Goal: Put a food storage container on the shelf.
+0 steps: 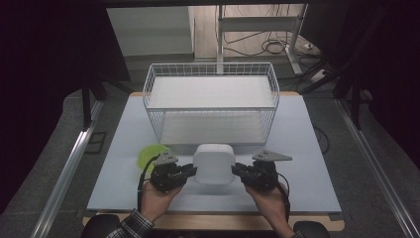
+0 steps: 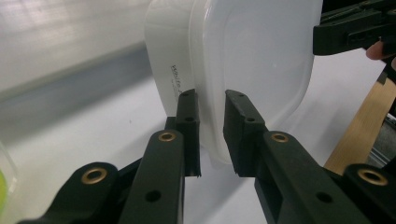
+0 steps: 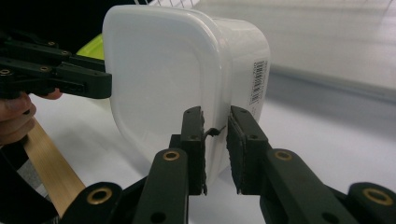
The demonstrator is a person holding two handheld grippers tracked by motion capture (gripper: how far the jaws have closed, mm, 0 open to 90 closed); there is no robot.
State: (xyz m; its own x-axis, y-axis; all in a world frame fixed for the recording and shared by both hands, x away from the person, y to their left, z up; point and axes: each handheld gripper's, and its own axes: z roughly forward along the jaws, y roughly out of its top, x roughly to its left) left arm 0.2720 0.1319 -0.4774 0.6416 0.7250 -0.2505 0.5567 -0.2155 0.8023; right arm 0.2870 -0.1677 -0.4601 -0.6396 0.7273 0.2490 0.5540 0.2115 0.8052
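A white lidded container (image 1: 214,163) is held between the two grippers near the front edge of the pale table (image 1: 307,148), just in front of the white wire basket (image 1: 212,101). Its left rim is clamped by the left gripper (image 1: 190,171), its right rim by the right gripper (image 1: 237,171); both pairs of jaws are closed on the lid's edge. A barcode label (image 3: 259,80) is seen on one side wall, and a line of small print (image 2: 174,80) on the other (neither can be read). A green lid (image 1: 148,154) lies beside the left gripper.
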